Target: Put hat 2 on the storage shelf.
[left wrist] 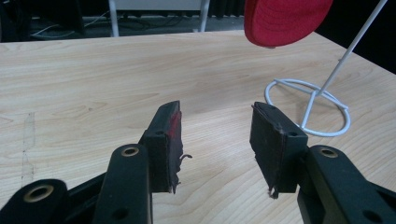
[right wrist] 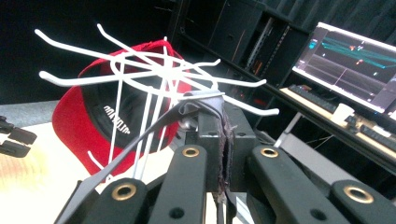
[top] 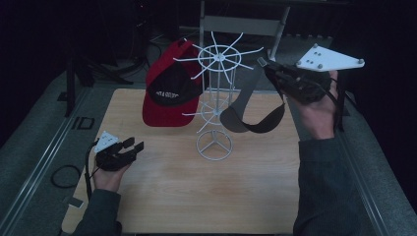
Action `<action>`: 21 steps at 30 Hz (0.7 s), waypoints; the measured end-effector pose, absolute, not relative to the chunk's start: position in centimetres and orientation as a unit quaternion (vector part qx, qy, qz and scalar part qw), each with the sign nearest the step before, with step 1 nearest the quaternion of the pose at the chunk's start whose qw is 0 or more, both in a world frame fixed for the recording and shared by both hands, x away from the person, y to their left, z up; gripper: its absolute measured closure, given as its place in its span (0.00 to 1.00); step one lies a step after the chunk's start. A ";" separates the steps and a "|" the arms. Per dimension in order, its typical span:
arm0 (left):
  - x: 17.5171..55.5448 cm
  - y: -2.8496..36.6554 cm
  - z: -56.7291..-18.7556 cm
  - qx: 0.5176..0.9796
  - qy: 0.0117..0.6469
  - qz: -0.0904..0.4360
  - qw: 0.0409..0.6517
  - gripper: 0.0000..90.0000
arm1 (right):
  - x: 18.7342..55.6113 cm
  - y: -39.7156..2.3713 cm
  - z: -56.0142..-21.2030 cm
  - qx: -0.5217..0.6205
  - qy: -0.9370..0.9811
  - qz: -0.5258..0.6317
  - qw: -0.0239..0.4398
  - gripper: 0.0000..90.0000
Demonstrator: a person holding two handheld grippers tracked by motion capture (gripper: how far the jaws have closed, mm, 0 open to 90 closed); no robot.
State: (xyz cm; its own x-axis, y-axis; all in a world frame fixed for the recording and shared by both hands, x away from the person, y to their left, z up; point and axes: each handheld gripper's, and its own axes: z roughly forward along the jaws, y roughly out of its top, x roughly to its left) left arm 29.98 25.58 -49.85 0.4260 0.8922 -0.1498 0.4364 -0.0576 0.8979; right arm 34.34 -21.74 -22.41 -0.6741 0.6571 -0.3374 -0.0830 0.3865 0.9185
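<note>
While your right tongs (top: pixel 268 66) clamp the grey cap (top: pixel 253 115) at upper right, unhung, red cap (top: pixel 167 93) hangs on rack (top: pixel 216 105); left tongs (top: pixel 133 145) apart, idle.

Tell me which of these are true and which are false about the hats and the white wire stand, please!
1. The red cap hangs on the white wire stand. True.
2. The right gripper is shut on the strap of a grey cap. True: its jaws pinch the grey strap beside the stand's top hooks.
3. The left gripper holds the red cap. False: its jaws stand open with nothing between them, low over the wooden table.
4. The grey cap lies flat on the table. False: it dangles in the air from the right gripper.
5. The stand has tipped over. False: it stands upright on its round base.
</note>
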 end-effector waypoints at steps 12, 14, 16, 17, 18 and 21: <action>30.0 25.4 -49.9 0.689 0.482 0.232 0.488 0.60 | 35.1 -22.5 -24.6 0.205 0.771 0.506 0.329 0.72; 30.0 25.4 -49.9 0.690 0.482 0.233 0.487 0.60 | 35.0 -22.4 -24.8 0.208 0.770 0.502 0.334 0.61; 30.0 25.4 -49.9 0.690 0.482 0.232 0.487 0.60 | 35.0 -22.4 -25.0 0.212 0.771 0.493 0.342 0.48; 30.0 25.4 -49.9 0.690 0.483 0.231 0.487 0.60 | 35.0 -22.4 -25.1 0.217 0.768 0.489 0.352 0.42; 30.0 25.4 -49.9 0.690 0.482 0.232 0.487 0.60 | 35.0 -22.5 -25.2 0.221 0.766 0.488 0.356 0.37; 30.0 25.5 -50.0 0.689 0.483 0.232 0.487 0.60 | 35.0 -22.9 -25.4 0.237 0.755 0.490 0.365 0.23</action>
State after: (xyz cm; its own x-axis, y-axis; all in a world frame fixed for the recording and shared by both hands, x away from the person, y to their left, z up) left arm 29.96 25.46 -49.95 0.4257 0.8923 -0.1503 0.4393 -0.0586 0.8964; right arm 35.00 -22.87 -25.39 -0.6207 0.7161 -0.3194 -0.0010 0.4066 0.9136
